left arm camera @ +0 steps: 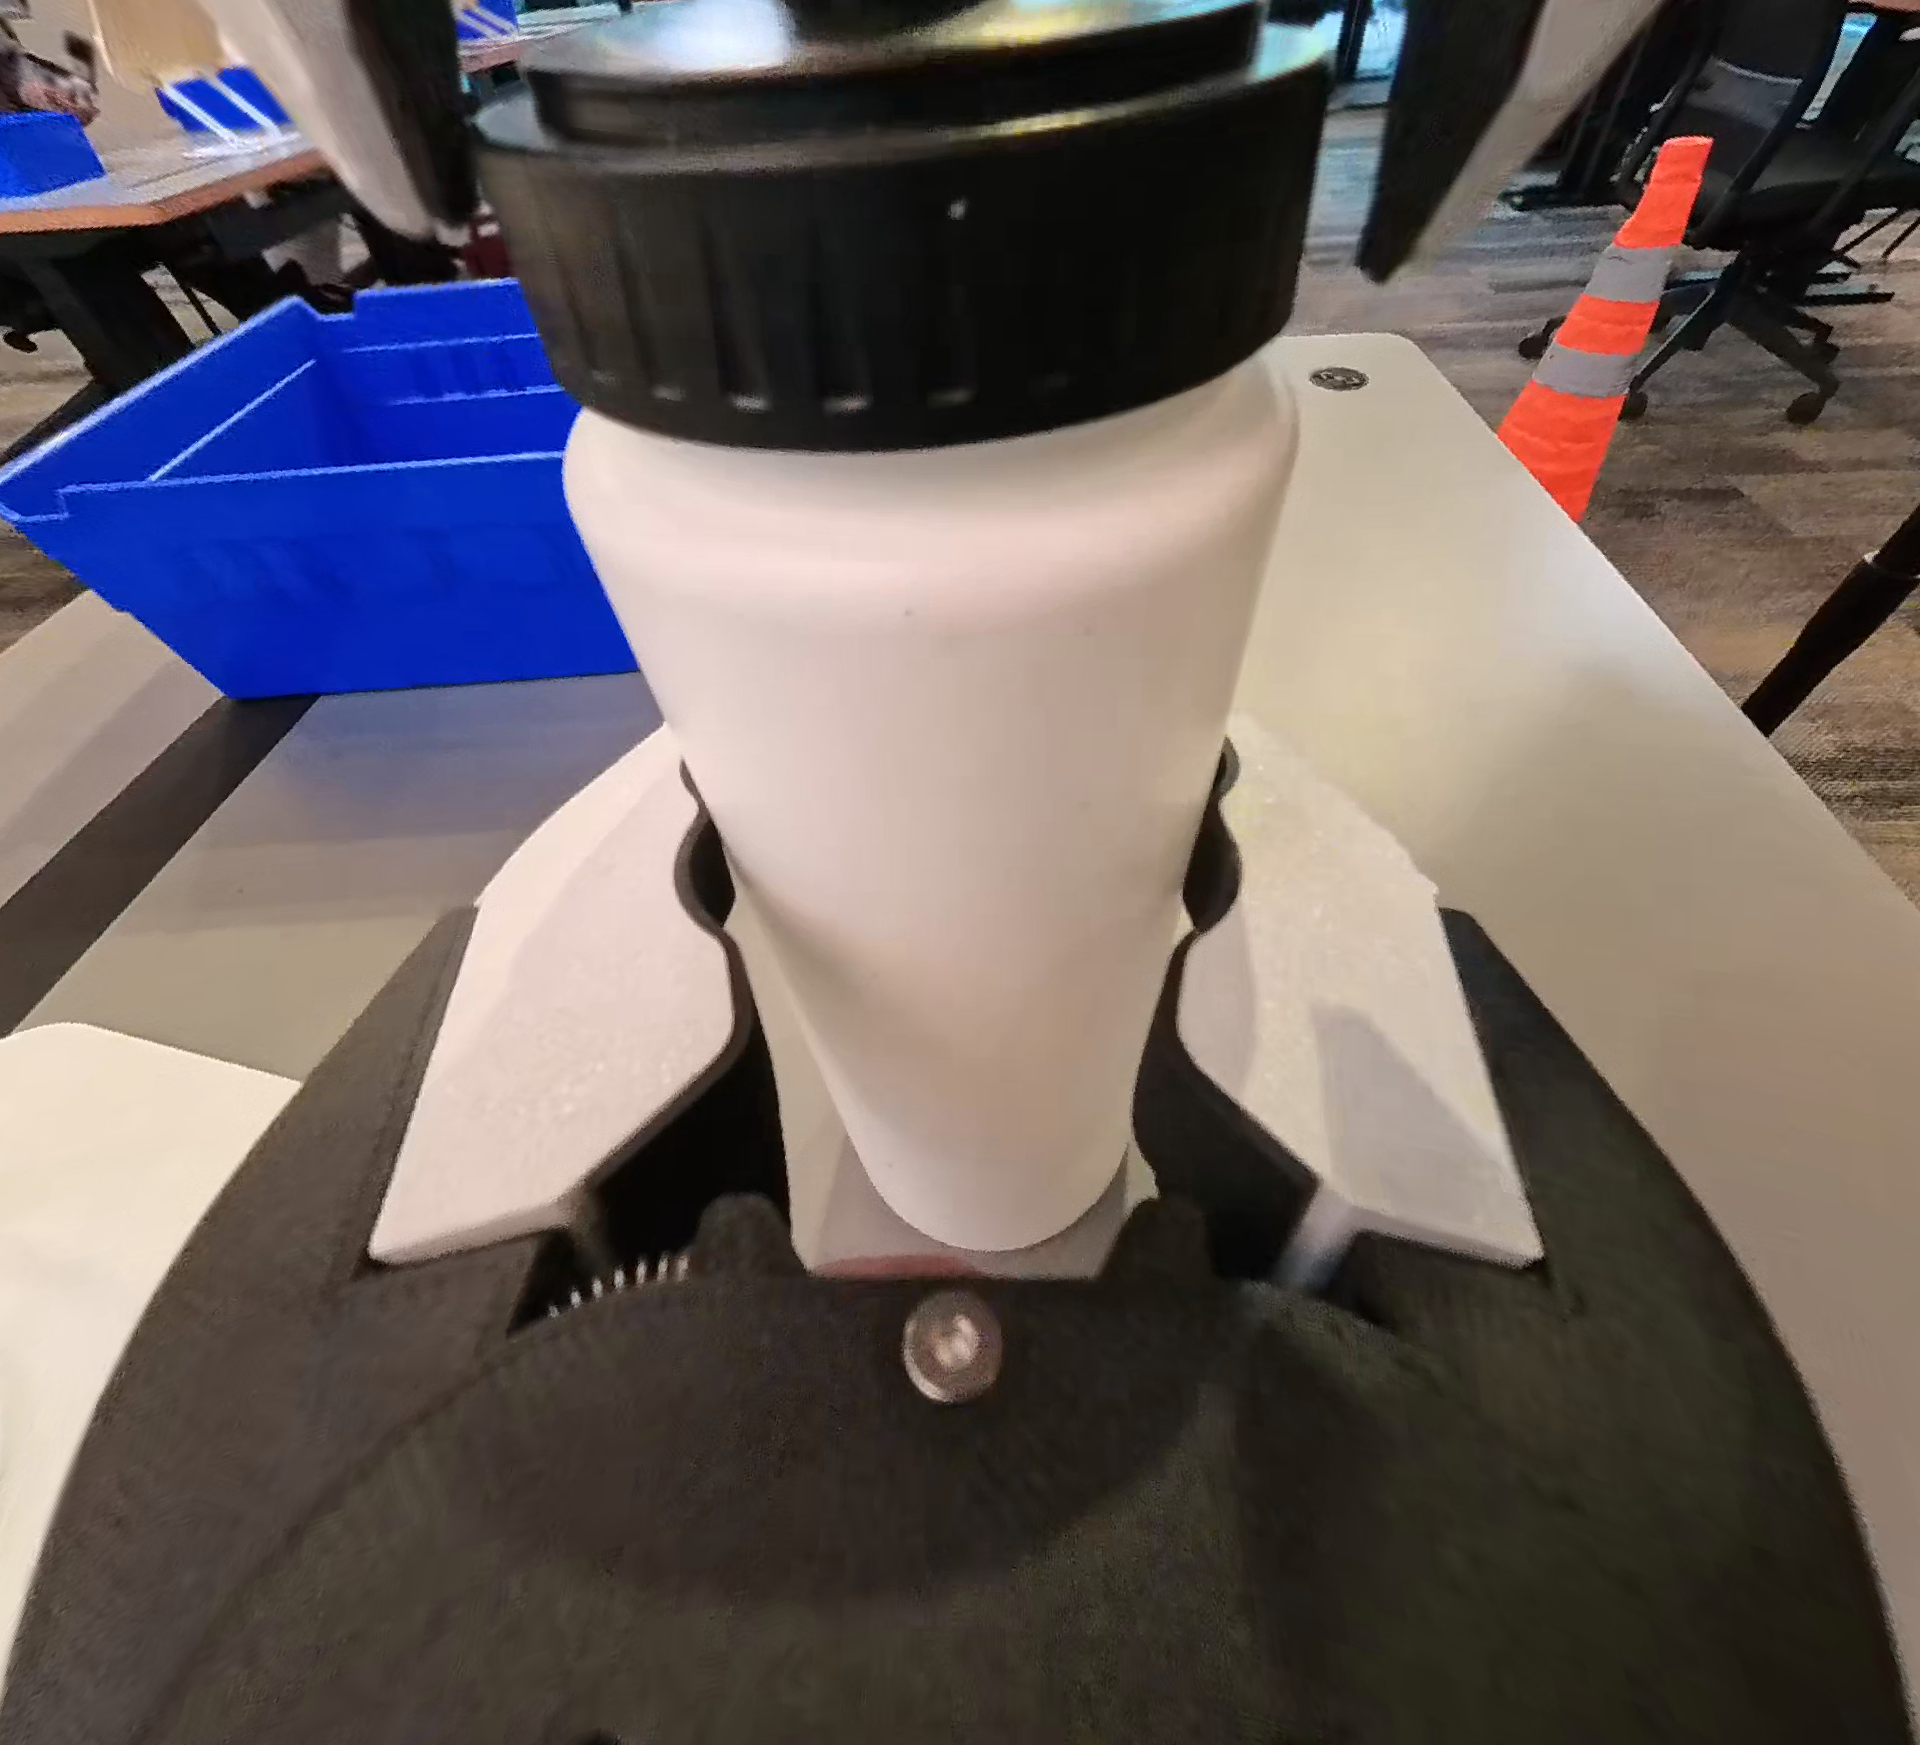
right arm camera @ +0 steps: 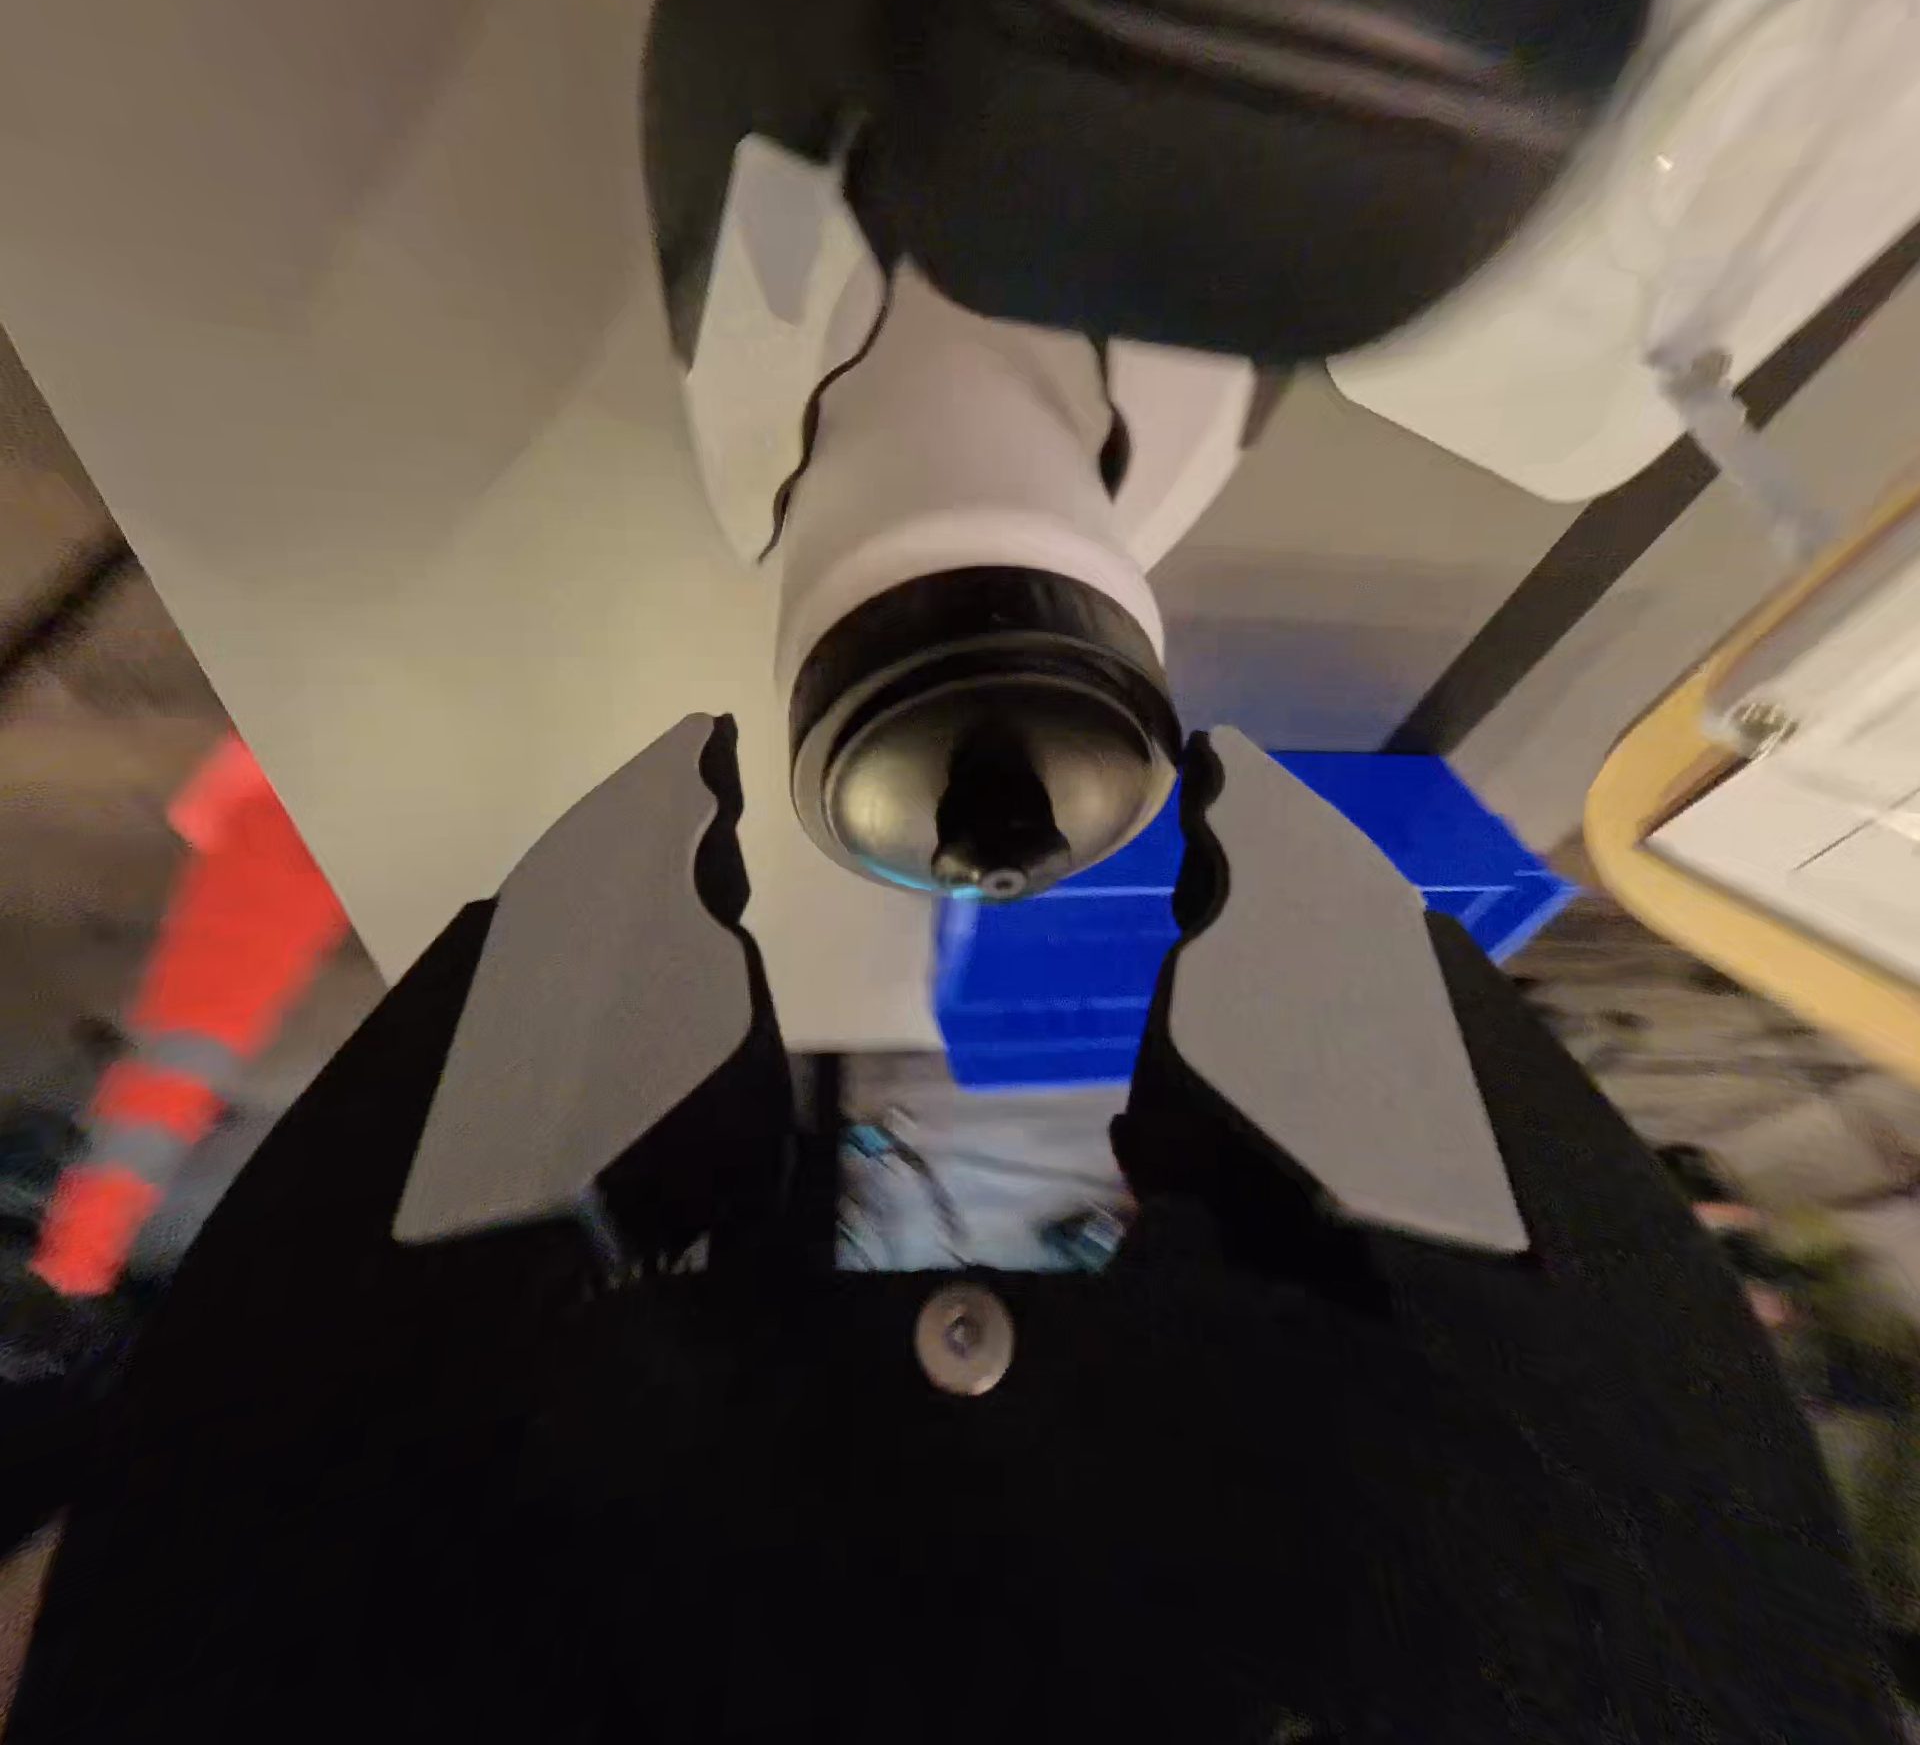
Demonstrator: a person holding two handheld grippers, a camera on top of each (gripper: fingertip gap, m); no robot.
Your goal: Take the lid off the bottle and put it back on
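White table [left arm camera: 1507, 760]: one, the bearing surface beneath everything else. Blue bin [left arm camera: 343, 521]: one close by on the table, its interior not visible from this angle; smaller blue bins show far behind. Orange traffic cone [left arm camera: 1610, 324]: one, on the floor beyond the table edge.

Left gripper [left arm camera: 956, 864]: one, clenched on the lower body of the bottle, its wavy black pads pressed against both flanks. Right gripper [right arm camera: 961, 822]: one, released, its two fingers [right arm camera: 623, 916] spread to either side of the lid and apart from it, approaching along the bottle's axis.

Bottle [left arm camera: 935, 760]: one, white, smooth-walled, held clear of the table in the left gripper. The plain plastic wall is judged light, fairly stiff and somewhat slippery; a firm clamp low on the body should resist twisting.

Lid [left arm camera: 894, 282]: one, black, seated on the bottle's neck, with a domed top and a central spout [right arm camera: 987, 822]. Its skirt carries vertical ribs, judged the proper place to take hold, since they give purchase for turning; the polished dome and narrow spout would likely slip.
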